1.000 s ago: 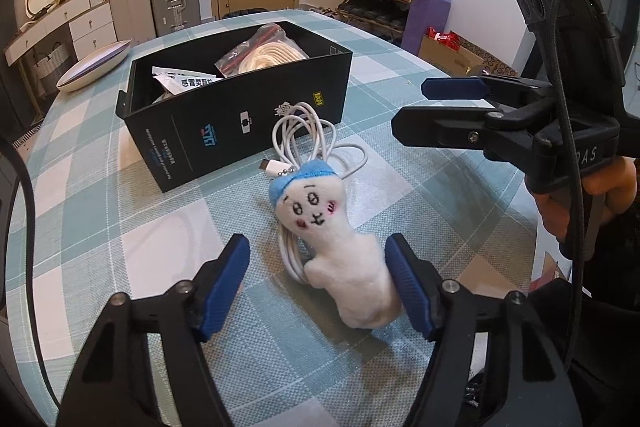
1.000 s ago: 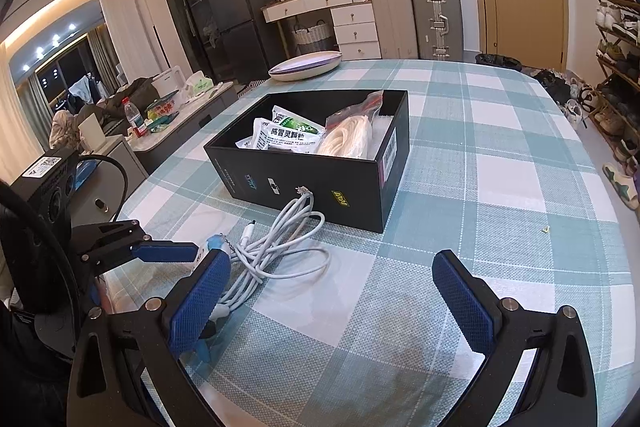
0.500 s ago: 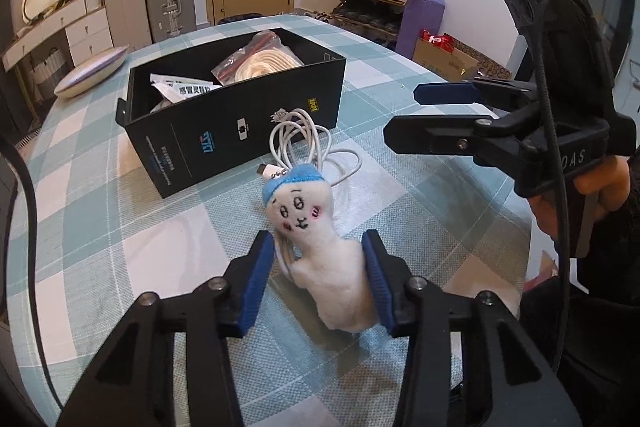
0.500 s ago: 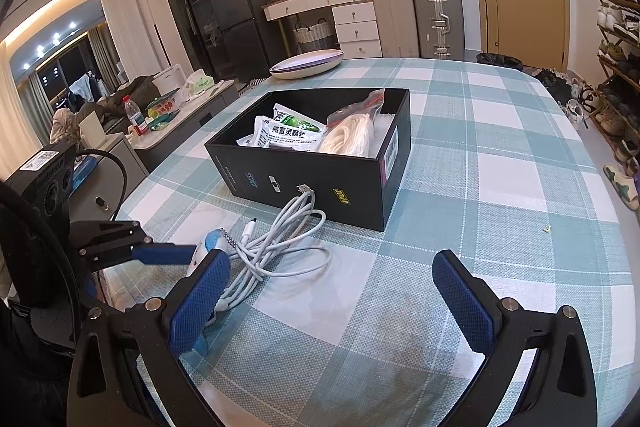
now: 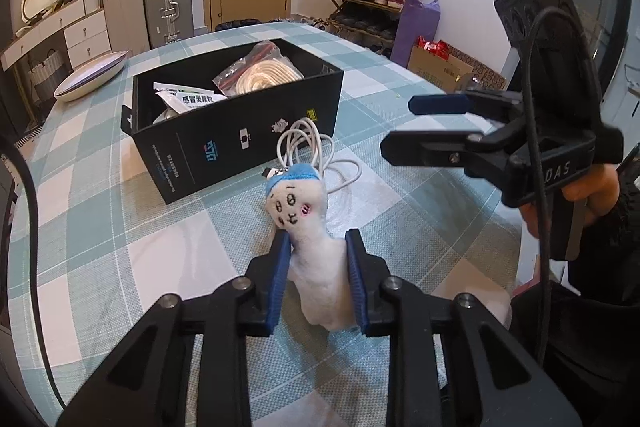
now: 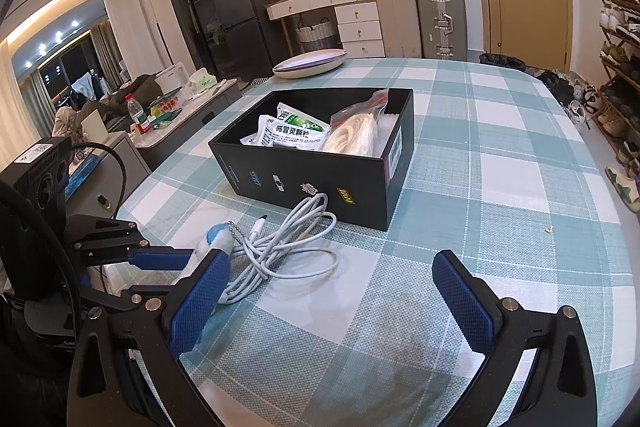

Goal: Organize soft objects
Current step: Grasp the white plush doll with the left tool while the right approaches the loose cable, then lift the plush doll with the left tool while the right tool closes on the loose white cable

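White plush makes up the body of the doll (image 5: 316, 259), which has a blue cap and stitched face and is pinched at its middle between the blue pads of the left gripper (image 5: 316, 267), head pointing toward the black box (image 5: 248, 143) just ahead on the checked tablecloth (image 5: 100, 227). Whether its foot rests on the cloth or is lifted clear, I cannot tell. Right of the doll's head lies a coiled white cable (image 6: 288, 247); the doll's bead chain (image 6: 236, 233) hangs near the plug, so a lift may drag the cable along if the two are tangled. The soft body could also slump or slip from a loose grip. Further right, the right gripper (image 6: 336, 295) hovers with its fingers spread wide, grasping nothing. From that side its near finger hides most of the doll, and the box's far corner behind the packets (image 6: 292, 135) is unclear.
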`<state>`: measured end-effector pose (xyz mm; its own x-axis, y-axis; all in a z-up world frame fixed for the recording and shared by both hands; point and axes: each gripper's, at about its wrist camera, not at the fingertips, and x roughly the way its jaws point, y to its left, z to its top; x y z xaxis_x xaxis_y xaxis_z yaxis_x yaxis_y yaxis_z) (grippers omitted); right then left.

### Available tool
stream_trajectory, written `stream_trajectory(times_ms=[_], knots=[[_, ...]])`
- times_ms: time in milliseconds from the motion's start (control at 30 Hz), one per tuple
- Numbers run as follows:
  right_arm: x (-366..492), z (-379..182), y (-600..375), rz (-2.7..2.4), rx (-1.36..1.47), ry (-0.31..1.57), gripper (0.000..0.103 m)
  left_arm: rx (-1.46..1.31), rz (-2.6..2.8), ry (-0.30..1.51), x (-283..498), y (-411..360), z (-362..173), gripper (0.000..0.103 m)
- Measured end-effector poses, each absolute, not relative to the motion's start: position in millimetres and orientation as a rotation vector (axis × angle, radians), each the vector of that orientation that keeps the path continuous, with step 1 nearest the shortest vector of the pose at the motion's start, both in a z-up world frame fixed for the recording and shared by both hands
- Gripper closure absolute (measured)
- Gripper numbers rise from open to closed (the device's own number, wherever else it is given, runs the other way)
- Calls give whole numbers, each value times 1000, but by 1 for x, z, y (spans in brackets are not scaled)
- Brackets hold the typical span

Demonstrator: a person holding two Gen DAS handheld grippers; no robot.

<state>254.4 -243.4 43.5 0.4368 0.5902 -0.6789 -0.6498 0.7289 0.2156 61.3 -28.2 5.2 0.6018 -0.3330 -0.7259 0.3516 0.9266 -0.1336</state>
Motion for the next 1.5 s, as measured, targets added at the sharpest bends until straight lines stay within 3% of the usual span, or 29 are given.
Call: stream_trajectory(times_ms=[967,1100,1500], knots=[[251,16,-196,830,-33,943,1,-70,-206,733,68,30,27,77],[251,13,-188,825,-31,951,10,-70,-196,732,68,32,27,77],[253,9,-170,755,-21,966,10,-71,-181,737,71,35,25,77]])
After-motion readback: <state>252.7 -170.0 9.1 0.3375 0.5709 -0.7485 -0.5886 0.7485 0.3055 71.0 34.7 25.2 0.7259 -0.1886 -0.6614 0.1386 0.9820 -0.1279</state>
